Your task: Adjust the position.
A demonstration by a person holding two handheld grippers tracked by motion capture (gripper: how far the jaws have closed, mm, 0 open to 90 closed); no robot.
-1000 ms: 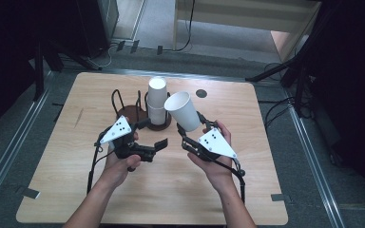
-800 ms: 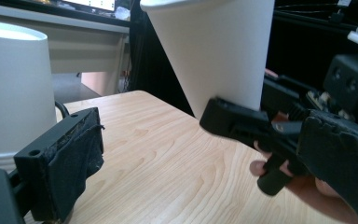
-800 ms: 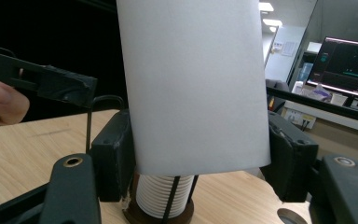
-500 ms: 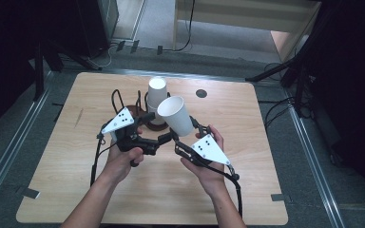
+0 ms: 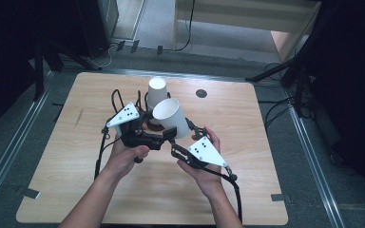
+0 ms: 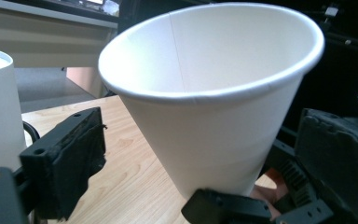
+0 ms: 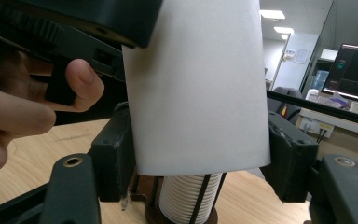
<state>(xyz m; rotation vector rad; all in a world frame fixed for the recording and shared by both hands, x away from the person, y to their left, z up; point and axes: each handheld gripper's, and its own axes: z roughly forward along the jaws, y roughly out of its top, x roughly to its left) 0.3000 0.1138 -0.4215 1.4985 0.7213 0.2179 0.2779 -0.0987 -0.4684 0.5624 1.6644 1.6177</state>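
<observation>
Cup [image 5: 172,116], clamped in right claw [image 5: 183,142] just before the stack [image 5: 156,92], meets released left claw [image 5: 164,137], likely for handover.

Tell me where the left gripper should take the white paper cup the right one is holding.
On the side wall just under the rolled rim, one pad each side, coming in across the cup. The right gripper already clamps the narrow base end, and the cup tilts mouth-first toward the left gripper, whose jaws stand open either side of it and have just been closing.
</observation>
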